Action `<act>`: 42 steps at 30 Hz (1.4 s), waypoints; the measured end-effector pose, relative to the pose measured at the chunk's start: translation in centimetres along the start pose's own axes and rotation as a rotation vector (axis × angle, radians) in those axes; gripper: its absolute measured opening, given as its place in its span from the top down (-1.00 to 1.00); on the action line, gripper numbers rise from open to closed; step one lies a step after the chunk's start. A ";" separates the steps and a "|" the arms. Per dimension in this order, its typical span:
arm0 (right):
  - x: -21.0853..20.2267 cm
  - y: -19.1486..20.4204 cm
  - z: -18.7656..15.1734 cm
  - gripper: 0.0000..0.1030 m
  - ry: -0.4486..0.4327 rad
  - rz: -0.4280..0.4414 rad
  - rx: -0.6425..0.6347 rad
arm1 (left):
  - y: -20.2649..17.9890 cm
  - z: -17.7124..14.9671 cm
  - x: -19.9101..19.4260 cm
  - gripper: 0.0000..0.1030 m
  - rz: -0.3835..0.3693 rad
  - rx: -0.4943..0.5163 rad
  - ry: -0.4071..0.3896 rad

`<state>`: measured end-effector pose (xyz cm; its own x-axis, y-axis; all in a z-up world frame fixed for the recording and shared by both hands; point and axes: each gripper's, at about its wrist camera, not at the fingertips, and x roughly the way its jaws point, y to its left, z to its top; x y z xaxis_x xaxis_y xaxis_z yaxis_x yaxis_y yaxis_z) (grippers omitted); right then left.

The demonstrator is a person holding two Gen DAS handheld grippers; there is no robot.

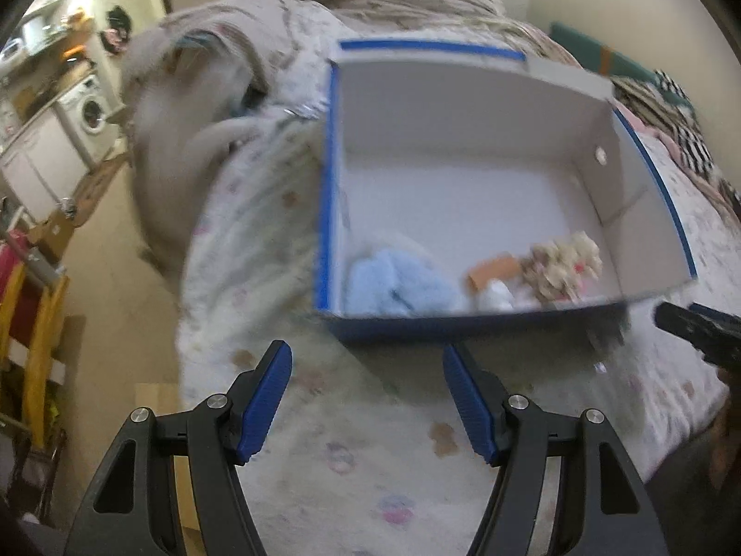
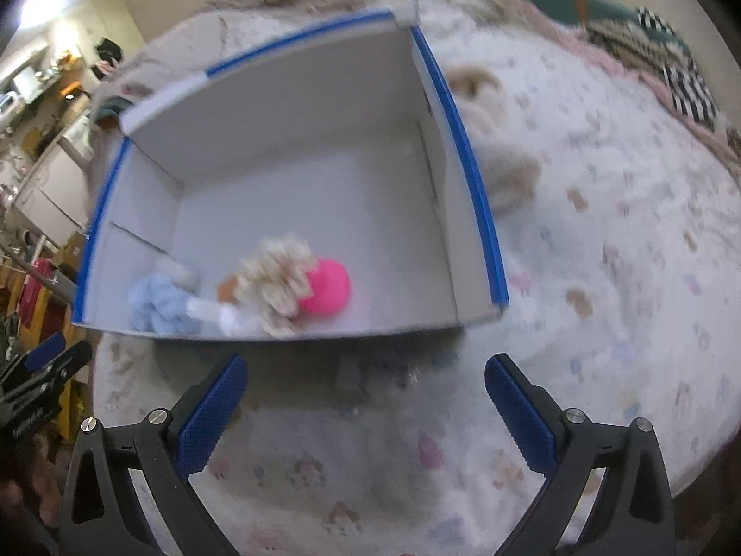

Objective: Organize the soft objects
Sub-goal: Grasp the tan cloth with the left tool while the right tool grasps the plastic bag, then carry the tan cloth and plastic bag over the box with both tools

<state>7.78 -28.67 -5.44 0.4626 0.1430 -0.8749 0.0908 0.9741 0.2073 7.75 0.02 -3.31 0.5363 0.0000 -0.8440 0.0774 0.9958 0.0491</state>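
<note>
From the left wrist, the left gripper [image 1: 366, 398] hangs jaws apart and empty, box [image 1: 463, 324] just ahead holding the blue plush [image 1: 393, 282]; from the right wrist, the right gripper [image 2: 366, 412] gapes likewise — the beige plush [image 2: 505, 176] lies ahead-right outside, so I'd approach low and straddle it.

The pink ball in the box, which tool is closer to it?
Probably the right tool, open just in front of the box below the pink ball. The left tool sits farther left.
</note>
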 end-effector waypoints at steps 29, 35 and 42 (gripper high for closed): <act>6.4 -0.2 -0.1 -1.00 0.219 -0.031 0.018 | -10.0 -3.6 10.1 0.64 -0.186 0.161 0.370; 9.4 1.4 -0.5 -1.00 0.277 -0.105 -0.073 | -8.3 -2.9 9.5 0.84 -0.237 0.075 0.385; 11.0 2.4 -0.1 -1.00 0.264 -0.146 -0.131 | -7.5 -1.9 7.8 0.84 -0.150 0.065 0.311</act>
<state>12.98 -24.72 -14.65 0.2067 0.0237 -0.9781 0.0176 0.9995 0.0279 9.80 -7.25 -11.25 0.2343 -0.1084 -0.9661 0.1948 0.9788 -0.0626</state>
